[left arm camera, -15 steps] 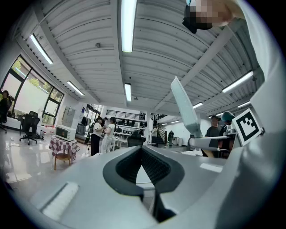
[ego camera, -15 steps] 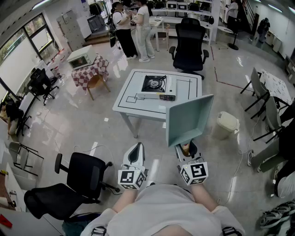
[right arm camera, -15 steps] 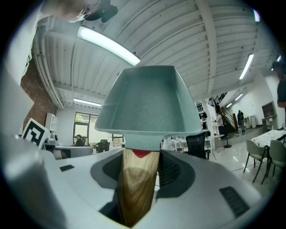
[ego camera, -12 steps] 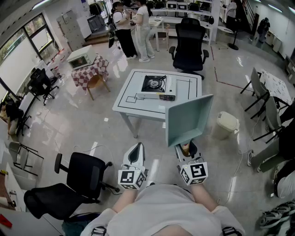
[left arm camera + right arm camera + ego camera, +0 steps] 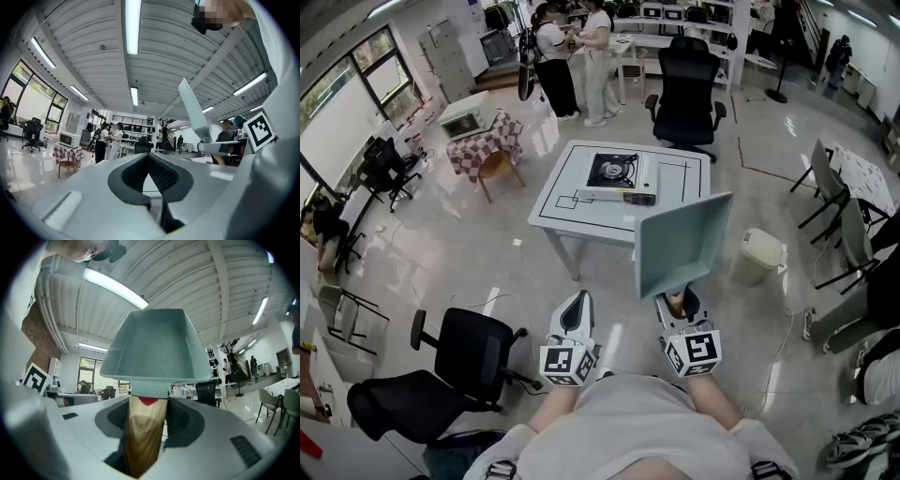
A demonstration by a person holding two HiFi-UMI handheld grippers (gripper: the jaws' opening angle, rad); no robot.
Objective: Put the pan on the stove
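Pan carried toward the stove. A tip-over is judged the main risk: the pan (image 5: 684,239) is held upright, with its whole body above the grip, so it could be swung round between the pads if the wooden handle (image 5: 143,437) is gripped too loosely. A knock against the near edge of the table (image 5: 572,202) that bears the stove (image 5: 612,170) is also possible, since the raised pan blocks part of the head view to the right of the stove. An off-centre landing on the burner grate could leave the pan tilted.

The pan is shown in the air well short of the stove, on its near side, above the floor. The right gripper (image 5: 680,305) is clamped on the handle. The left gripper (image 5: 575,314) is seen with its tips together and nothing between them.

The pan is pale grey-green, faintly speckled, squarish with rounded corners and sloping walls. A red mark is visible where the handle meets the body.
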